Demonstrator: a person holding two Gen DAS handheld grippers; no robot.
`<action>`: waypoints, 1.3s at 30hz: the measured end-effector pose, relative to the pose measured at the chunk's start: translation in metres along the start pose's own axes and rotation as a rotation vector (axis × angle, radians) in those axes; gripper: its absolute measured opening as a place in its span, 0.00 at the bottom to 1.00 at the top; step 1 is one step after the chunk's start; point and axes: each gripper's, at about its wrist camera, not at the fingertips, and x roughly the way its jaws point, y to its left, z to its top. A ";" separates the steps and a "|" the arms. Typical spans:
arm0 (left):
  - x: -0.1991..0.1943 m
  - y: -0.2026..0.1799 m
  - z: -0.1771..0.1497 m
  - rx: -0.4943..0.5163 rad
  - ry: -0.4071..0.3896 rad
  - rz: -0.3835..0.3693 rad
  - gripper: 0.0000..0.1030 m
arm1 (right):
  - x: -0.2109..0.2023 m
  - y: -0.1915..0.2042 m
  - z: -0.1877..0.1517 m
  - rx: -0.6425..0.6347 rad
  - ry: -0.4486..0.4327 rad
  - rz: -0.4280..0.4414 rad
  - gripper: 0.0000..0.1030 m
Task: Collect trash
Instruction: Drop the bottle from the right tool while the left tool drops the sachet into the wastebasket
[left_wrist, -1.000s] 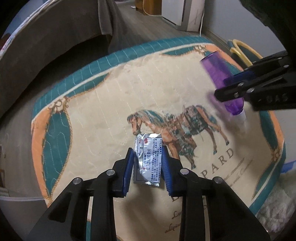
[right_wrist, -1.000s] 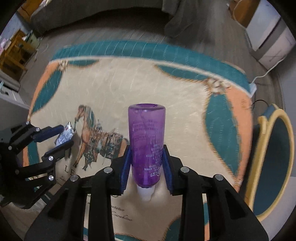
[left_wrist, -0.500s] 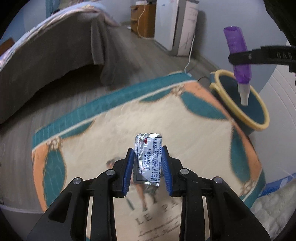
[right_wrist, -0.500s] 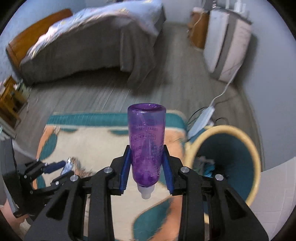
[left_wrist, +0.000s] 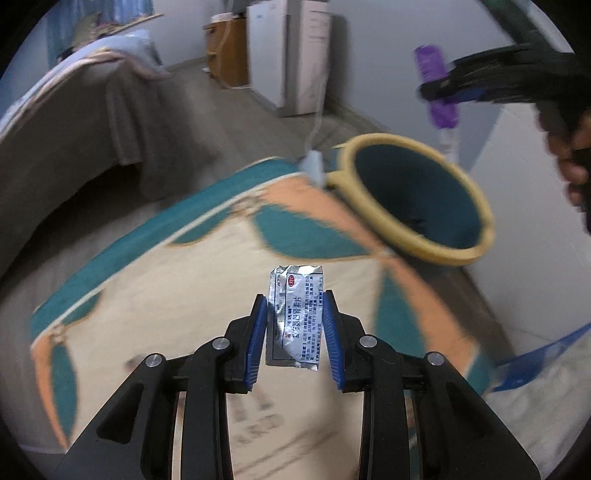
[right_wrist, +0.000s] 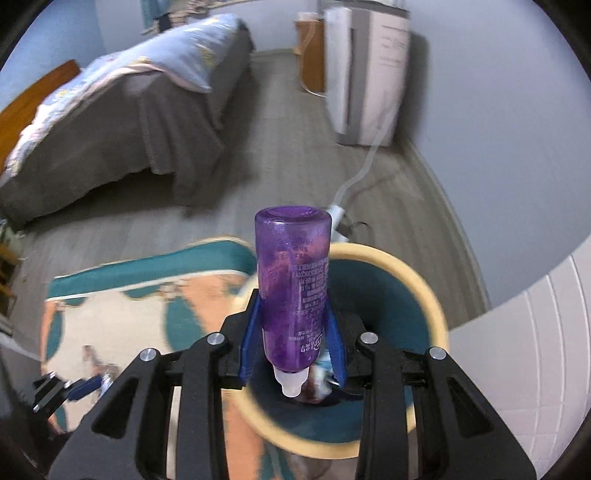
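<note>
My left gripper (left_wrist: 294, 306) is shut on a silver foil medicine sachet (left_wrist: 296, 309) and holds it above the rug. My right gripper (right_wrist: 293, 306) is shut on a purple plastic bottle (right_wrist: 293, 280), white cap pointing down, held right over the mouth of the teal bin with a yellow rim (right_wrist: 424, 291). In the left wrist view the bin (left_wrist: 417, 199) stands at the rug's far right corner, with the bottle (left_wrist: 436, 88) and right gripper (left_wrist: 443, 96) above its far edge. The left gripper (right_wrist: 86, 386) shows small at the lower left of the right wrist view.
A beige, teal and orange rug (left_wrist: 155, 295) covers the floor. A bed with a grey skirt (right_wrist: 118, 122) stands at the back left. A white appliance (right_wrist: 365, 70) with a cable and a power strip (left_wrist: 314, 166) stands near the bin. A white wall (right_wrist: 517, 192) is at the right.
Both grippers have moved toward the bin with their loads. The purple bottle went from above the rug to over the bin's mouth. The sachet is closer to the bin.
</note>
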 end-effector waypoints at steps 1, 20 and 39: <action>0.001 -0.012 0.005 0.019 -0.008 -0.016 0.31 | 0.005 -0.009 -0.002 0.017 0.013 -0.012 0.31; 0.080 -0.108 0.082 0.181 0.004 -0.072 0.31 | 0.062 -0.103 -0.037 0.234 0.192 -0.050 0.31; 0.090 -0.083 0.102 0.122 -0.076 0.047 0.77 | 0.060 -0.104 -0.027 0.350 0.077 0.058 0.62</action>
